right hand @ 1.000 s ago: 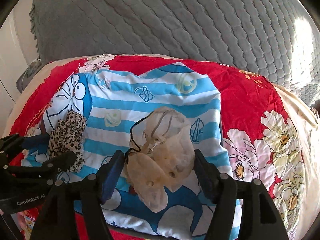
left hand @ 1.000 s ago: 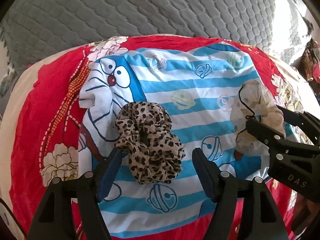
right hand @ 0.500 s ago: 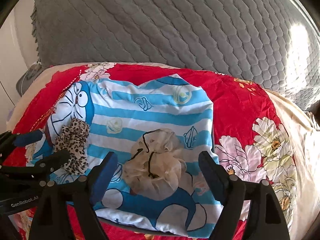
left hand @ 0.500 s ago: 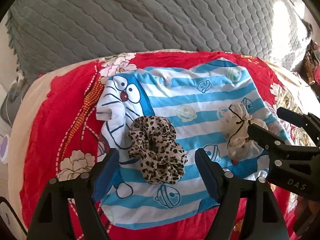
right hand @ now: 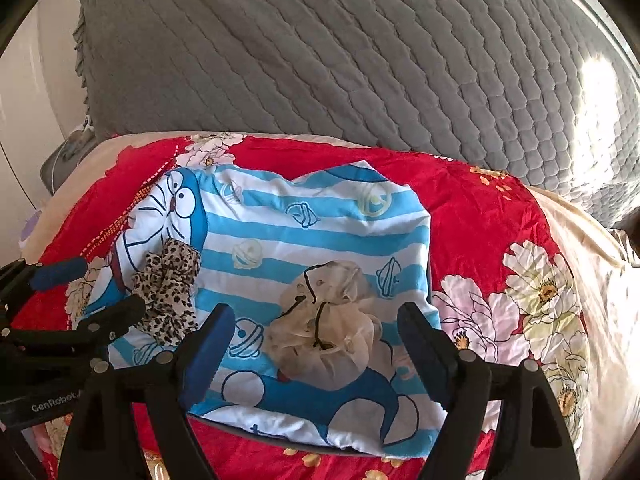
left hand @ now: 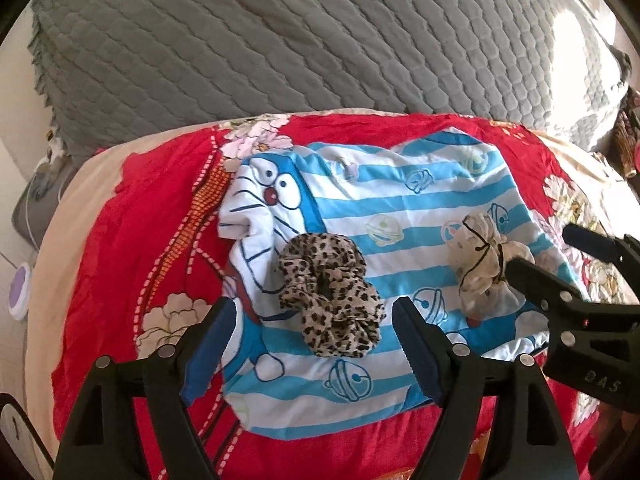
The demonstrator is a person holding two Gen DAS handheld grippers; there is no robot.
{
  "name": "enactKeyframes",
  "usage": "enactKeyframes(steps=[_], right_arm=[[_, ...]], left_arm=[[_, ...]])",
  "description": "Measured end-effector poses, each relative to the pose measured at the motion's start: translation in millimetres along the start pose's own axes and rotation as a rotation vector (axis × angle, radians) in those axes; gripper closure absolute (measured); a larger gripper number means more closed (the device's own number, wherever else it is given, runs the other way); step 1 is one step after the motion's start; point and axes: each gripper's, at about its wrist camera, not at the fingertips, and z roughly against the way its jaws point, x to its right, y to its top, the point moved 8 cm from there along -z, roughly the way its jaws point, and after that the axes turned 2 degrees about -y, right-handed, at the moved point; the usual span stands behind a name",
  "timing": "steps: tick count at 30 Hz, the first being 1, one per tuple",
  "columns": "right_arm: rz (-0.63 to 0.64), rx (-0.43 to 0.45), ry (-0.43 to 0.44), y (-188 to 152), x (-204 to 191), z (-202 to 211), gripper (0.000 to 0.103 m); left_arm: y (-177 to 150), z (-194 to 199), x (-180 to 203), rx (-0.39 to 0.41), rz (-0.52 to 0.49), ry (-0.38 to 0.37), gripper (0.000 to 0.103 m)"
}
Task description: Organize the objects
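Leopard-print scrunchie lies loose on the blue-striped cartoon cloth, itself spread over the red floral bedcover with the grey quilted blanket behind. Left gripper is above the scrunchie, fingers spread wide either side and clear of the fabric, nothing held; jaws opening a bit more. Cream sheer scrunchie with black cord lies on the same cloth, to the right of the leopard one, apart from it. Right gripper is over it, fingers wide, not touching, empty.

Versus a second ago: both grippers higher and pulled back, so both scrunchies look smaller and farther beyond the fingertips, more bedcover showing. Cream scrunchie was tall and stretched between the right fingers then; now slumped into a low bunched heap. Leopard one same place.
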Motion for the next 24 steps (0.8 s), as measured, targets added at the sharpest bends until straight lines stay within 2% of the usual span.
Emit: enactKeyframes(steps=[5, 11, 24], right_arm=[[0.003, 0.004, 0.018, -3.7, -5.3, 8.5, 0.020], [0.034, 0.007, 0.016, -8.5, -11.8, 17.6, 0.020], [0.075, 0.019, 0.029, -18.9, -22.2, 48.8, 0.020]], left_arm=[[-0.9, 8.6, -9.9, 0.023, 0.014, 0.024, 0.018], [-9.9, 15.2, -17.2, 0.012, 0.014, 0.045, 0.013], [-16.6, 46.2, -14.8, 0.030, -0.005, 0.052, 0.008]])
